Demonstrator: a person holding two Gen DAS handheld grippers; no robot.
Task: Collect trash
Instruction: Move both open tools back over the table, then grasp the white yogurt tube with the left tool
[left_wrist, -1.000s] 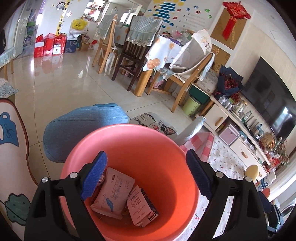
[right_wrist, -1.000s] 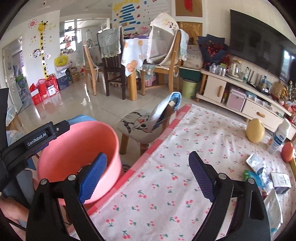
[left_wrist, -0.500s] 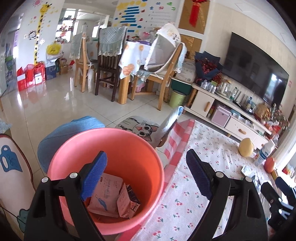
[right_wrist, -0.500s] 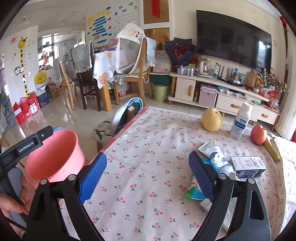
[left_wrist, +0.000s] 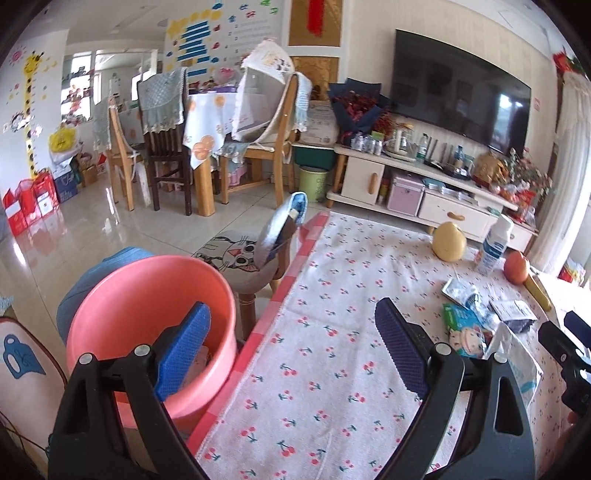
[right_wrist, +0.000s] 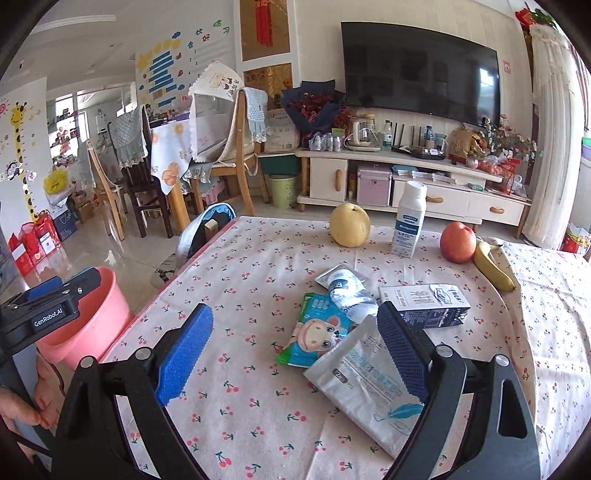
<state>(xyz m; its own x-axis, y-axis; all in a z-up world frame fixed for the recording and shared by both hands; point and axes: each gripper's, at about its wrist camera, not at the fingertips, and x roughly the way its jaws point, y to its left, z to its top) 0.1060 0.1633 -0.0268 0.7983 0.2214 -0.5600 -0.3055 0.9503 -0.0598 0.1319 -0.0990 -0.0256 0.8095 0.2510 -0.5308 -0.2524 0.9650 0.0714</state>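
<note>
**Both tongs swing from bucket to bench**

Swung rightward since the earlier frames, both cameras now face the cherry-print cloth of the bench rather than the inside of the round salmon-pink plastic bucket, which now sits at the left, just beside the bench's red-checked edge. The left tongs hang spread wide with nothing between the blue pads; the left pad lies over the bucket's mouth, the right one over bare cloth. A pale packet shows only dimly inside the bucket behind that pad.

Further right, the right tongs are likewise spread wide and grip nothing. Between their pads lies a green-and-blue cartoon-printed wrapper, with a crumpled white-and-blue pouch touching its upper edge. A flat white plastic bag with blue print lies partly under the right pad; whether the pad touches it cannot be told. A dark-and-white milk carton lies on its side just behind.

At the far edge stand a yellow pear, a white bottle, a red apple and a banana.
</note>
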